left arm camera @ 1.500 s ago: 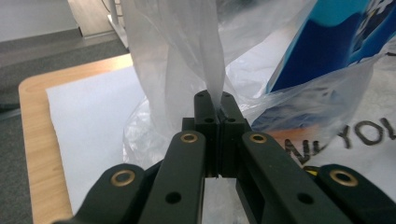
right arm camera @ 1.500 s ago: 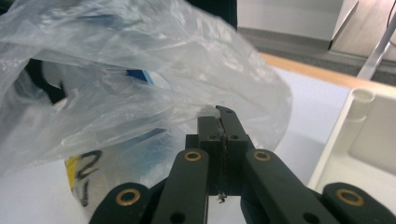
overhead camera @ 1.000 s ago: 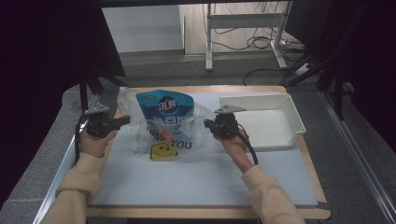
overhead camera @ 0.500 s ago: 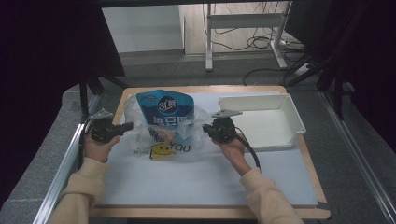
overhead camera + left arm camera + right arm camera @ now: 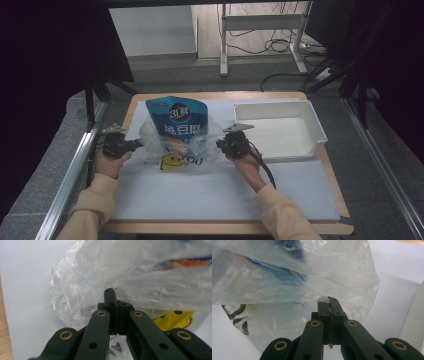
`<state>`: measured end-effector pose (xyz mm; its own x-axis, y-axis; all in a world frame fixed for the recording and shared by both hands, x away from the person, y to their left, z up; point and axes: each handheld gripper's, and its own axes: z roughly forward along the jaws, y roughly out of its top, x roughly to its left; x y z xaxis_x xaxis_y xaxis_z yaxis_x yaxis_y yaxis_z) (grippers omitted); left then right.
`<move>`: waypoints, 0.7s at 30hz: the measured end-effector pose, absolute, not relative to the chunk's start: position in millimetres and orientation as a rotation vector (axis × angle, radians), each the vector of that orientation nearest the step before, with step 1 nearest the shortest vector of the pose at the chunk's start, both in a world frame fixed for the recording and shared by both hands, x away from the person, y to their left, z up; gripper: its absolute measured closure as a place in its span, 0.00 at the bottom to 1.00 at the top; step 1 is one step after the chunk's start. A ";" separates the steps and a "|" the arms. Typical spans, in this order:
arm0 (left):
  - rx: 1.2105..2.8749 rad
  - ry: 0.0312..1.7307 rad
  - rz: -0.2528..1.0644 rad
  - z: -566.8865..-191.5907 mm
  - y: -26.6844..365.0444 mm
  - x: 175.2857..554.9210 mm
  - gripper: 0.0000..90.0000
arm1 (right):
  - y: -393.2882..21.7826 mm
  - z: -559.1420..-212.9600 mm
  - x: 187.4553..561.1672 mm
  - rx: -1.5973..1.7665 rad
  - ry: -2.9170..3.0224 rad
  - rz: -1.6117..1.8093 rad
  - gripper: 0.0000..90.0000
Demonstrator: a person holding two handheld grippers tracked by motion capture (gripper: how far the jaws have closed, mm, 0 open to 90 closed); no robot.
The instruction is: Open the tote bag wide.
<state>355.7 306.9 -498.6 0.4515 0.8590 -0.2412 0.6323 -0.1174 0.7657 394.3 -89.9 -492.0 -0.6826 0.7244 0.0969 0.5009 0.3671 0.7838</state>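
Plastic film is pinched on both sides of a clear plastic bag [image 5: 170,145], which lies on the white mat [image 5: 220,190] of the wooden table [image 5: 345,205]. At the left, the left gripper [image 5: 136,146] is held low over the mat, and its jaws are seen pressed together on the bag's crumpled left edge [image 5: 82,302] in the left gripper view. In the middle, a blue pouch [image 5: 177,122] is seen standing inside the bag, its top rising above the film, and a yellow smiley print [image 5: 172,161] is seen on the bag's near side. At the bag's right edge, the right gripper [image 5: 220,145] is held level with the left one; its jaws are closed on a fold of film [image 5: 329,301]. Further right, a white tray [image 5: 312,120] is set on the mat, just beside the right hand [image 5: 245,162].
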 end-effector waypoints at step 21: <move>1.895 1.335 0.258 -531.8 305.1 352.1 1.00 | -91.4 -516.9 391.7 1.114 2.446 1.125 0.99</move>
